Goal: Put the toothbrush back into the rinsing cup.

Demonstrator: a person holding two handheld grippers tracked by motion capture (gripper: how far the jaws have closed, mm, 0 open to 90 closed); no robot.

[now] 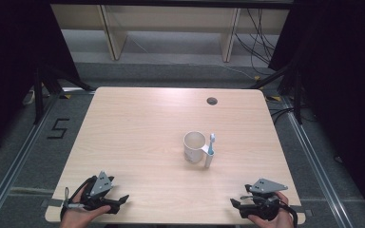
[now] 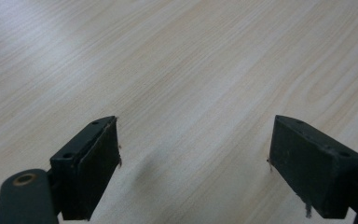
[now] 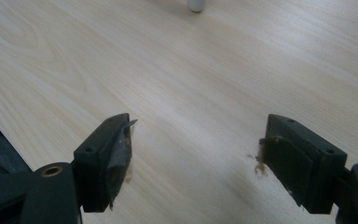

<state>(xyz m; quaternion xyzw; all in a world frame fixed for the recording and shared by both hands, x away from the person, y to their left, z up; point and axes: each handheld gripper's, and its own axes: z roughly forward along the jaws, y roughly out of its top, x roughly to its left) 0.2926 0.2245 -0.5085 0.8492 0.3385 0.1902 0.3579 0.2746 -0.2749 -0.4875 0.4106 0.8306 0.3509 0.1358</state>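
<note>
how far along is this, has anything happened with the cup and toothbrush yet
Nothing looks done so far. The toothbrush stands upright in the side holder of the white cup, mid-table. Nothing is in hand: the left tongs and right tongs rest open near the table's front edge, far from the cup, jaws spread over bare wood in both gripper views. Reaching for the cup or brush, and all handling after that, likely remains.

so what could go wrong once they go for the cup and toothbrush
The toothbrush stands upright in a narrow holder on the cup, so a nudge could tip it out. The cup looks light and may slide or topple under the right gripper. The left gripper sits farther off, a longer reach.
</note>
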